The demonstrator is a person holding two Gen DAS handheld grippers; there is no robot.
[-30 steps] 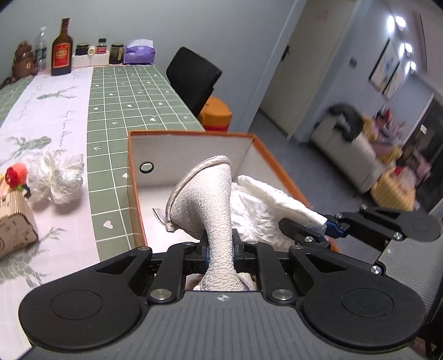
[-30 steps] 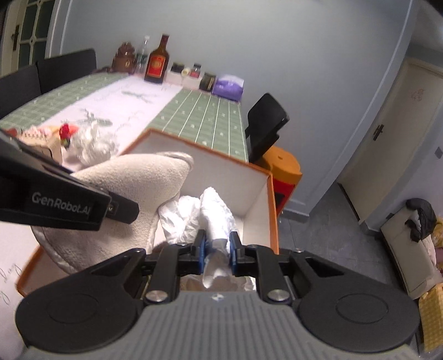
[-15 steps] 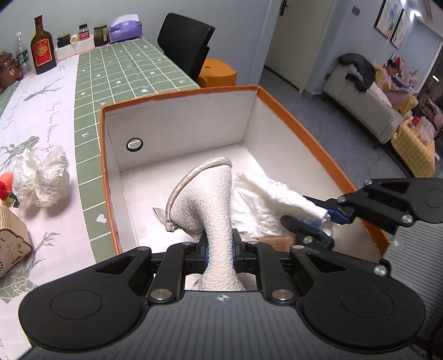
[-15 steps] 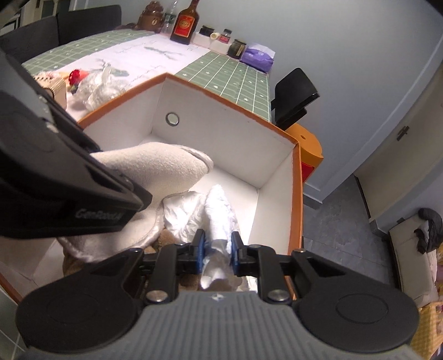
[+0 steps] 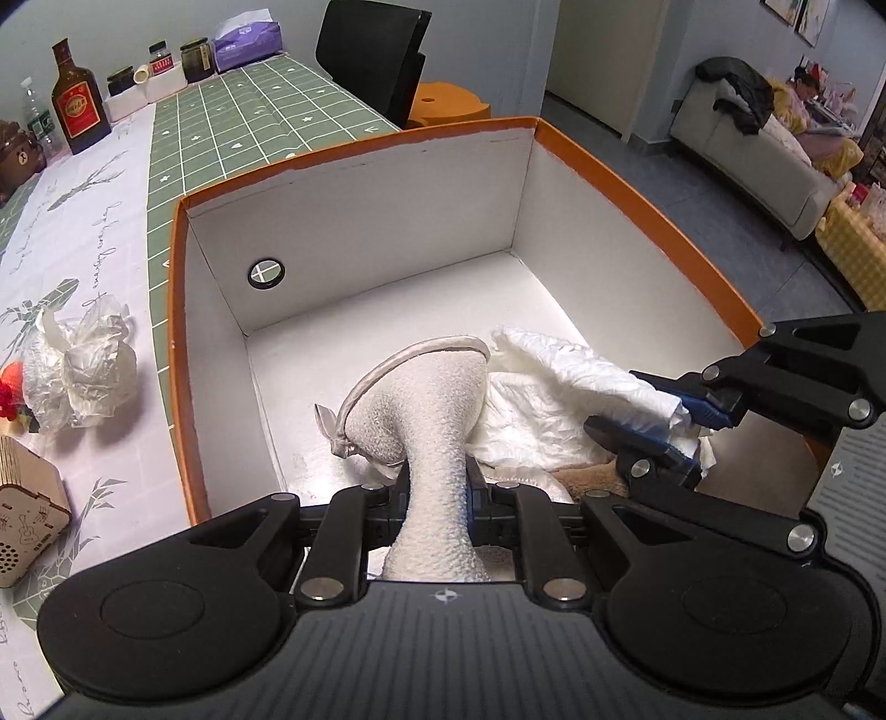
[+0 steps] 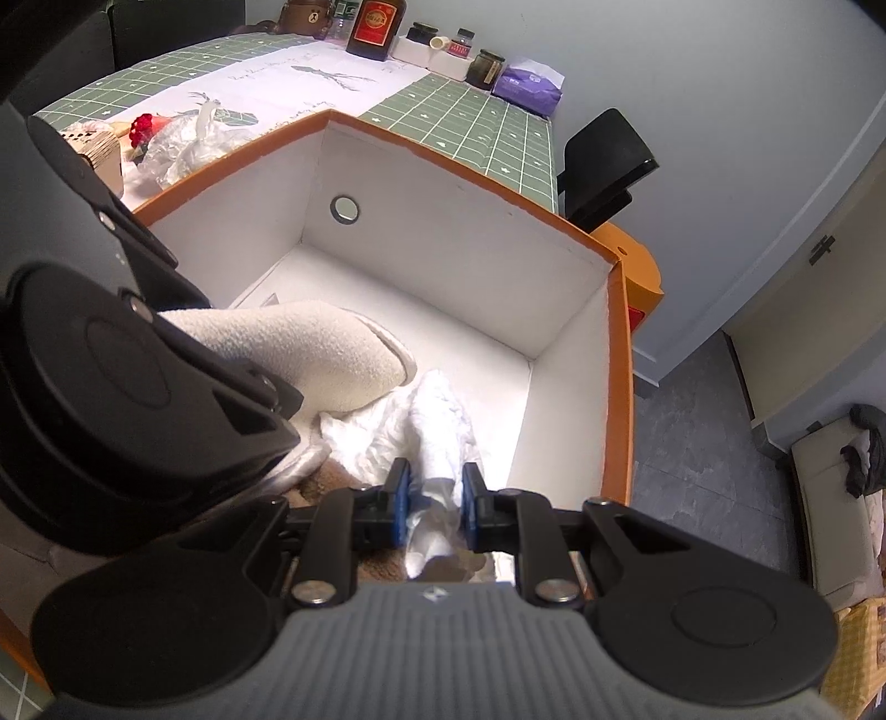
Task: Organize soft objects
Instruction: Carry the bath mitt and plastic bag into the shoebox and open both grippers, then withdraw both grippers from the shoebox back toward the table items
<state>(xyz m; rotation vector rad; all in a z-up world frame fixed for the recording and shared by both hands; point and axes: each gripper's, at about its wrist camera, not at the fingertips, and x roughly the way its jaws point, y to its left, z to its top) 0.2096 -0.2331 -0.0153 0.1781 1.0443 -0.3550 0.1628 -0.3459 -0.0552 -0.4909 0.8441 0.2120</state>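
An orange box (image 5: 178, 310) (image 6: 620, 354) with white inside walls fills both views. My left gripper (image 5: 437, 493) is shut on a cream fleece cloth with a satin trim (image 5: 426, 399) (image 6: 310, 349), which hangs inside the box just above its floor. Beside it, my right gripper (image 6: 434, 487) (image 5: 664, 421) is shut on a crumpled white cloth (image 6: 437, 426) (image 5: 554, 387), also inside the box. A brown plush thing (image 5: 587, 476) lies under both cloths, mostly hidden.
The box sits on a green-and-white tablecloth (image 5: 232, 127). Left of it lie a crumpled plastic bag (image 5: 83, 365), a red item (image 5: 8, 387) and a small wooden box (image 5: 25, 531). Bottles and jars (image 5: 77, 105) stand at the far end, with a black chair (image 5: 376, 50) beyond.
Both grippers have sunk into the box with their cloths and tilted further down. The box walls now rise around them.
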